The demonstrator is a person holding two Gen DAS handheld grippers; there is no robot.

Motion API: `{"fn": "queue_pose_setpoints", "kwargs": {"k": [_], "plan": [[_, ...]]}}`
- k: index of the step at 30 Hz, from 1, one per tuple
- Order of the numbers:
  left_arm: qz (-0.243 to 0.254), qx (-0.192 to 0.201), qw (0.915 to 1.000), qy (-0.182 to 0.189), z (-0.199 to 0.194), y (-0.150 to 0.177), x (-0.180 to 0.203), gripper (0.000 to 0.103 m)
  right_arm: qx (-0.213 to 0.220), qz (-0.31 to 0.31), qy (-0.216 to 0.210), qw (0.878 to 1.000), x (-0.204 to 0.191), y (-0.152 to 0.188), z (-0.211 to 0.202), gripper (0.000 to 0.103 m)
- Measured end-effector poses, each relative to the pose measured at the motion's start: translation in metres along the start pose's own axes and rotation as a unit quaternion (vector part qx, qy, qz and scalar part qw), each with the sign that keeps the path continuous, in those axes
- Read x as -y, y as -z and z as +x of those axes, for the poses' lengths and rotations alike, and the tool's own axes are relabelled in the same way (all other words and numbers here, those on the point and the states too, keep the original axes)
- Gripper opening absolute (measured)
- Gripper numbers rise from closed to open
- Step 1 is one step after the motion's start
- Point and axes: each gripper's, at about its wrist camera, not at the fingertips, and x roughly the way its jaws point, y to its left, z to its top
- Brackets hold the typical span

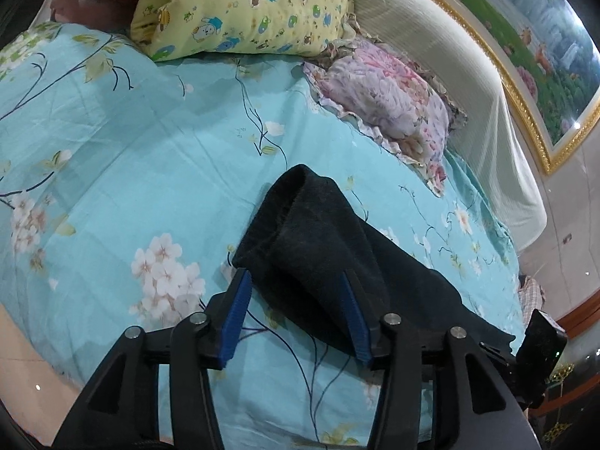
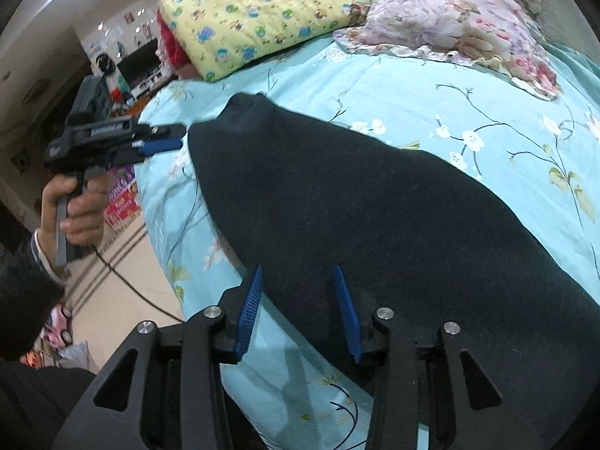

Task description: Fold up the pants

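Note:
Dark pants [image 1: 318,247] lie in a long folded strip on the turquoise flowered bed sheet [image 1: 150,150]. My left gripper [image 1: 295,275] stands open at the narrow end, its blue pads [image 1: 240,300] apart, the right pad over the cloth and the left pad over bare sheet. In the right wrist view the pants [image 2: 375,217] spread wide across the sheet [image 2: 450,86]. My right gripper [image 2: 298,269] is open above their near edge, pads [image 2: 347,307] not pressing the fabric. The left gripper [image 2: 165,144] shows at the far end, held by a hand [image 2: 75,206].
A yellow cartoon-print pillow [image 1: 243,7] and a pink flowered pillow [image 1: 390,97] lie at the head of the bed, against a pale headboard [image 1: 468,75]. The bed's edge drops to a tiled floor [image 2: 123,273] with a cable and toys on the left.

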Motion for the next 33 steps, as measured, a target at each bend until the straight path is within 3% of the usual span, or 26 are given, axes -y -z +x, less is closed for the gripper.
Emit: {"fn": "queue_pose_setpoints", "kwargs": {"k": [10, 22, 29, 33], "plan": [[-0.020, -0.016, 0.9997, -0.002, 0.010, 0.010, 0.017, 0.057, 0.029, 0.079, -0.015, 0.996, 0.034, -0.013, -0.010, 0.042], [-0.057, -0.027, 0.9980, -0.007, 0.022, 0.013, 0.000, 0.057, 0.058, 0.126, -0.011, 0.990, 0.079, -0.047, -0.023, 0.042], [-0.080, -0.034, 0.9962, 0.000, 0.034, 0.014, -0.008, 0.057, 0.030, 0.123, -0.010, 0.992, 0.105, -0.081, 0.007, 0.042], [-0.083, -0.037, 0.9958, 0.000, 0.041, 0.014, -0.010, 0.057, -0.011, 0.105, -0.005, 0.994, 0.109, -0.092, 0.038, 0.042]]}}
